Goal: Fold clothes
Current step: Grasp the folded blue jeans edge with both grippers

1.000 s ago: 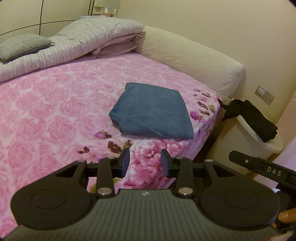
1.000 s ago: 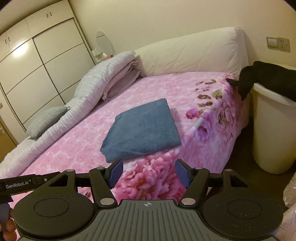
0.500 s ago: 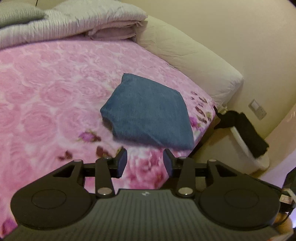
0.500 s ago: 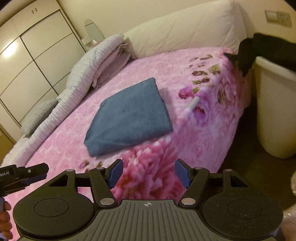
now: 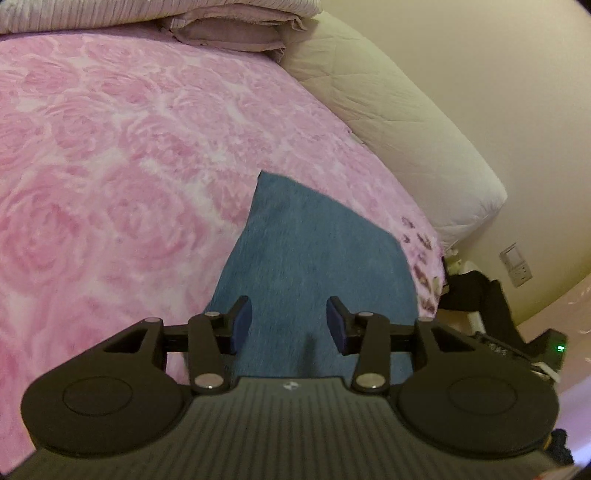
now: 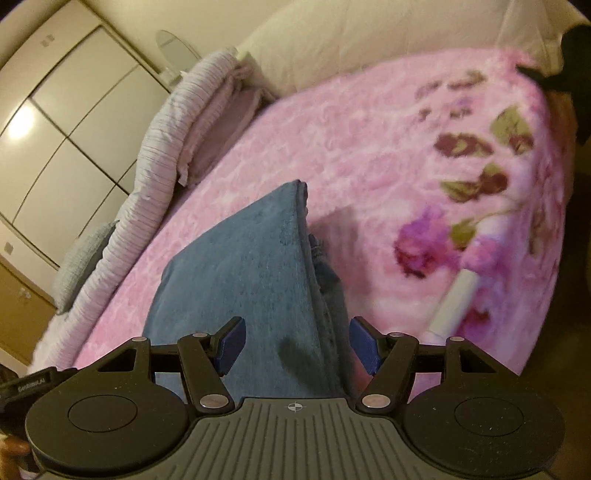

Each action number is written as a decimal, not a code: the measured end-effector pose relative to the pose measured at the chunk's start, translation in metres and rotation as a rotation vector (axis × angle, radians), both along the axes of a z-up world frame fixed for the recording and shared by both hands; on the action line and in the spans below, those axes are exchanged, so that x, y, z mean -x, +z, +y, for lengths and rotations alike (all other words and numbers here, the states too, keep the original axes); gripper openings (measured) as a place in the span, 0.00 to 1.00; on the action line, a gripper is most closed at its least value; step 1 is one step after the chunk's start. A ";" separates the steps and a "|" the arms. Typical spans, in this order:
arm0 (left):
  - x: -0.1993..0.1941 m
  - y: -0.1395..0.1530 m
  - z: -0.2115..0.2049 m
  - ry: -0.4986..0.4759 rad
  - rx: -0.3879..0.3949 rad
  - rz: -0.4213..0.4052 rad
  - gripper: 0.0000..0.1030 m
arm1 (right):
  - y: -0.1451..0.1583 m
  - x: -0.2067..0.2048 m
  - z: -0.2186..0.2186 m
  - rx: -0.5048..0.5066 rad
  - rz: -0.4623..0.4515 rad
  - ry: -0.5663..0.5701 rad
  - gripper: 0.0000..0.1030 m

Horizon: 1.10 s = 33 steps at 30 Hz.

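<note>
Lying folded on the pink bedspread [image 5: 122,155] is the blue garment [image 5: 314,266], near the bed's corner; everything else I place against it. Over its near edge hangs the left gripper [image 5: 289,324], jaws spread apart with blue cloth showing in the gap between them, nothing clamped; the pads do not press on the fabric. Over the garment's right-hand side hangs the right gripper [image 6: 297,346], jaws wide as well; the garment's stacked edge, with its layers visible, runs up through the gap, yet neither pad pinches it. Whether either set of fingertips touches the cloth from above I cannot tell. Beyond the garment, toward the head of the bed, sits a cream headboard cushion [image 5: 399,110]; beside that, a heap of striped bedding [image 6: 166,140] and mauve pillows [image 5: 236,33]. To the right of the garment, on the flowered edge of the bedspread, lies a white tube [image 6: 454,299], well apart from the cloth. Past the bed's corner from the garment, something black [image 5: 480,295] is draped over a pale rim; a wall socket [image 5: 517,264] sits just beyond. Far behind the garment in the right view stands a white wardrobe [image 6: 74,122].
</note>
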<state>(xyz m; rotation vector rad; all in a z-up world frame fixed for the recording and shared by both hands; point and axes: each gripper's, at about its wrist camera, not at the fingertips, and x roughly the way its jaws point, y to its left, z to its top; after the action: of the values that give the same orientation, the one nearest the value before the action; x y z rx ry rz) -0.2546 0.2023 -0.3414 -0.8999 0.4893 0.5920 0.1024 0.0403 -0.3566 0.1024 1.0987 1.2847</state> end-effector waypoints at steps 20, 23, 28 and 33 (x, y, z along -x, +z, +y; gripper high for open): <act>0.000 -0.076 0.070 0.046 0.388 -0.141 0.49 | -0.021 -0.049 0.055 0.250 0.203 0.056 0.81; -0.005 -0.090 0.074 0.041 0.441 -0.186 0.49 | -0.026 -0.054 0.059 0.226 0.254 0.058 0.81; -0.030 -0.099 0.079 -0.016 0.483 -0.194 0.55 | -0.035 -0.062 0.069 0.202 0.341 0.080 0.80; -0.056 -0.101 0.081 -0.046 0.499 -0.191 0.55 | -0.039 -0.062 0.084 0.197 0.378 0.116 0.78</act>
<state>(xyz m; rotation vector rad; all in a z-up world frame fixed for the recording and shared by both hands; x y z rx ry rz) -0.1988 0.2832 -0.4421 -1.4009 0.4910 0.3383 0.1645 0.1242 -0.3957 0.1385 1.5694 1.2826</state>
